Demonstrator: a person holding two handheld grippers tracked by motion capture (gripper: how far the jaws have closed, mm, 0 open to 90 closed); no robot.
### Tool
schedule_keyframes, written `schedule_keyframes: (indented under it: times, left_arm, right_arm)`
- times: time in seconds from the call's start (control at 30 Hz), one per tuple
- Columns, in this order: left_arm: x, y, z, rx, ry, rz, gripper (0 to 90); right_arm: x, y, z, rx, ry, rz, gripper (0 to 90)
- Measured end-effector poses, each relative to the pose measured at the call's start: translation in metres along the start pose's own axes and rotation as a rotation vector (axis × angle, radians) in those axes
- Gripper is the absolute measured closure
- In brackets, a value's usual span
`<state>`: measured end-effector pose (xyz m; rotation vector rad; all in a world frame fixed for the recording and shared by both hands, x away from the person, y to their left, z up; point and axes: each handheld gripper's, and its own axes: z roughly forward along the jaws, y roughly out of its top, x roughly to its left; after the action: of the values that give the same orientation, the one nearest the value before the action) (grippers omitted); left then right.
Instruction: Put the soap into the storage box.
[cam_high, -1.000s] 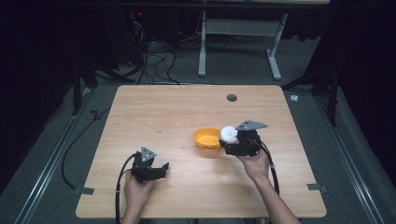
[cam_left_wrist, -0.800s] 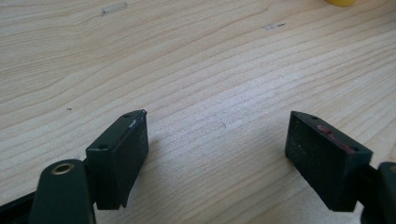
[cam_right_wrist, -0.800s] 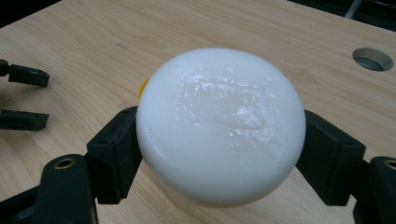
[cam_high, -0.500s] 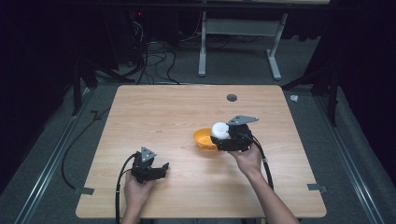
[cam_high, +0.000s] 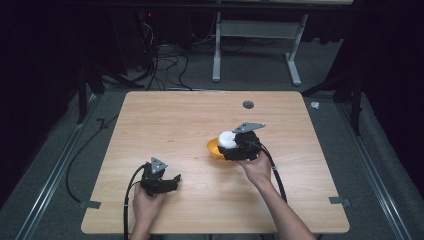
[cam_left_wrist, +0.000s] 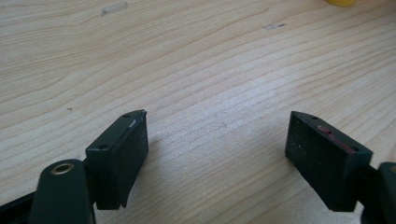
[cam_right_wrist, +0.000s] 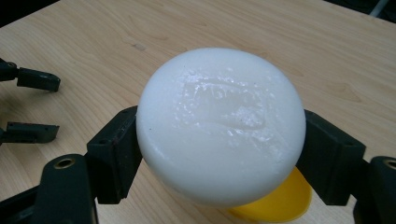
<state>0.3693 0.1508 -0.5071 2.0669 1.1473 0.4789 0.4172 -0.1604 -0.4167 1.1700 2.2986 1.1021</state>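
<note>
A white puck sat pinched between the jaws of the right gripper, held just above a yellow bowl near the middle of the wooden table. The left gripper lay low near the table's front left, well apart, its jaws spread wide over bare wood.
</note>
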Motion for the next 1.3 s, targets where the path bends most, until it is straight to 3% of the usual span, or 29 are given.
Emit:
schedule_keyframes:
  times: [0.87,1.3]
  left_arm:
    - [0.002,0.000,-0.001,-0.006,-0.012,-0.017,22.1]
    - [0.003,0.000,-0.001,-0.008,-0.015,-0.020,22.1]
  right_arm:
    - [-0.011,-0.006,0.038,0.097,-0.020,0.050,23.4]
    - [-0.013,-0.010,0.046,0.110,-0.022,0.066,22.8]
